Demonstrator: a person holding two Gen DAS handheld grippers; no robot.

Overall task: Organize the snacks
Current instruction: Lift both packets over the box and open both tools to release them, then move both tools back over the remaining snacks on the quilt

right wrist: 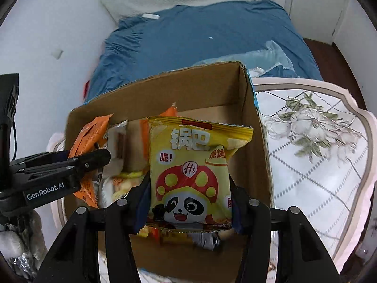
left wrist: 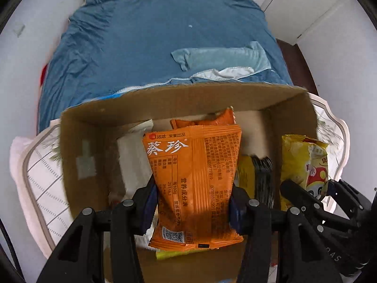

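My left gripper (left wrist: 192, 202) is shut on an orange snack packet (left wrist: 193, 176) and holds it upright over the open cardboard box (left wrist: 77, 141). My right gripper (right wrist: 188, 200) is shut on a yellow panda snack packet (right wrist: 190, 169) over the same box (right wrist: 254, 129). The yellow packet (left wrist: 304, 165) and the right gripper (left wrist: 313, 202) show at the right of the left wrist view. The left gripper (right wrist: 94, 162) with the orange packet (right wrist: 90, 136) shows at the left of the right wrist view. More packets lie in the box: orange (left wrist: 207, 119), white (left wrist: 132, 151), black (left wrist: 262, 176).
The box stands on a white tray table with a floral top (right wrist: 318, 141). Behind it is a bed with a blue sheet (left wrist: 153, 47) and a folded light blue cloth (left wrist: 221, 57). White walls and a cabinet door (left wrist: 313, 7) surround it.
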